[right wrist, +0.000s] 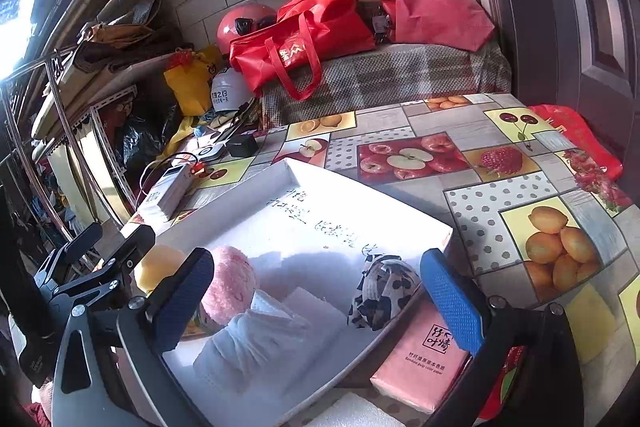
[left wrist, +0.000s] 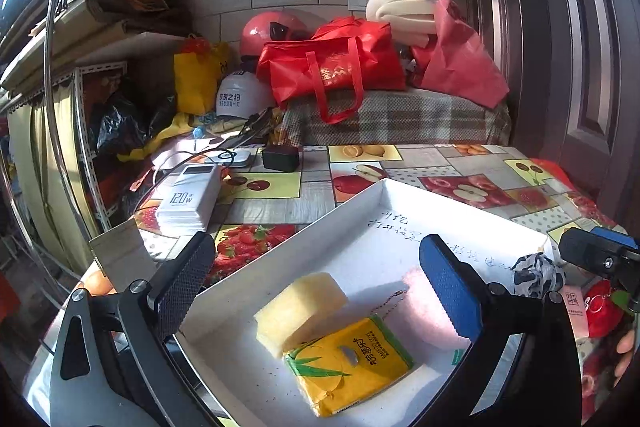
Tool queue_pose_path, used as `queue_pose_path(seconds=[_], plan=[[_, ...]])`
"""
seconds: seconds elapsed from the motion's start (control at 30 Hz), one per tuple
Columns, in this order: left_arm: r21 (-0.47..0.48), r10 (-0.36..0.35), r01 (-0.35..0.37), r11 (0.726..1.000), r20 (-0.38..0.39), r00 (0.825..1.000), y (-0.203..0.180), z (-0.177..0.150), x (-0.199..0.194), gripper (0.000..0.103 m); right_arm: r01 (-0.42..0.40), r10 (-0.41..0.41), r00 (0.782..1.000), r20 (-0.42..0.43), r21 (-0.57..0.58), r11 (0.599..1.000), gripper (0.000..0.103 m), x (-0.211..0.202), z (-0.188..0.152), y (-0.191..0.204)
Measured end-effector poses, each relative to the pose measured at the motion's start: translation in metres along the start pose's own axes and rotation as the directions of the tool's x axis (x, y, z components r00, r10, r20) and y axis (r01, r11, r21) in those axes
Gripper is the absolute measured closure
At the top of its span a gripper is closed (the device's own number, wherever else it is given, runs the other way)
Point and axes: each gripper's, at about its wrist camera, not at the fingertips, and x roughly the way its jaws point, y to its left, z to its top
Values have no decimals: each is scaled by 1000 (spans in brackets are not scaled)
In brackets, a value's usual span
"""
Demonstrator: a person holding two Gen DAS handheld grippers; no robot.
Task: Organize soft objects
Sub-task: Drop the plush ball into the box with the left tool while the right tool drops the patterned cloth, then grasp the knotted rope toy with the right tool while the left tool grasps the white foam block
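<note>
Hovering over the white tray (left wrist: 360, 203) with both grippers, left gripper (left wrist: 320, 291) and right gripper (right wrist: 320, 291) each spread wide and gripping nothing. Sitting inside the tray: yellow sponge (left wrist: 298, 307), yellow tissue pack (left wrist: 352, 363), pink fluffy toy (right wrist: 230, 285), spotted cloth (right wrist: 384, 287), white cloth (right wrist: 256, 339). Lying just outside the tray's near edge: pink tissue pack (right wrist: 424, 363).

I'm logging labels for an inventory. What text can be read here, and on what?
"120W": white power bank.
"Bamboo pulp color paper", under Chinese characters I won't transcribe: pink tissue pack.
Chinese print, with small Latin letters too small to read: yellow tissue pack.
Handwritten Chinese, not legible: tray floor.
Chinese characters: white helmet.
Gold logo, partly folded: red bag.
</note>
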Motion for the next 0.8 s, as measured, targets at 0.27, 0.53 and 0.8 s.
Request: queue_pose_path(seconds=[0.27,0.53,0.8], plan=[[22,-47,47,999,34,998,-9,0,-12,0,101,-106,988,112,52,994,0,-53,6,-46],[96,-237,233,968,30,971,-44,-5,-30,0,292,-304,950,74,139,946,0,-90,-19,-130],[199,-654,681,704,-193,732,-114,-28,-85,0,199,-200,972,-125,-20,980,0,-91,-65,-131]])
